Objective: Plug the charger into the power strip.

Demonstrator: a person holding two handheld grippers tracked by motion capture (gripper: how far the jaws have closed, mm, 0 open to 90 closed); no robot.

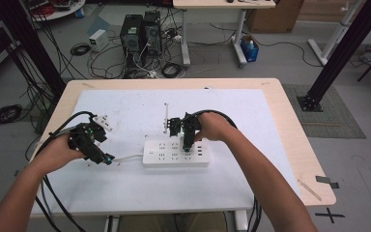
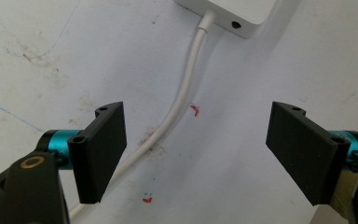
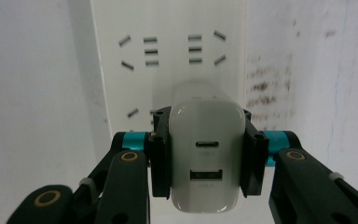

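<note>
the table (image 1: pixel 270 96) fills mid frame, the white power strip (image 1: pixel 176 153) at its centre. the right gripper (image 3: pixel 205 154) pinches a usb charger (image 3: pixel 204 154) over the sockets (plugging in, i judge); next, press straight down. the left gripper (image 2: pixel 196 154), spread wide, straddles the strip's cord (image 2: pixel 179 100) lower left.

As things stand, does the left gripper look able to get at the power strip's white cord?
Probably yes. The left gripper is open, and the white cord runs across the white mat between its jaws, nothing lying over it. The right gripper, shut on a white charger, is over the power strip.
</note>
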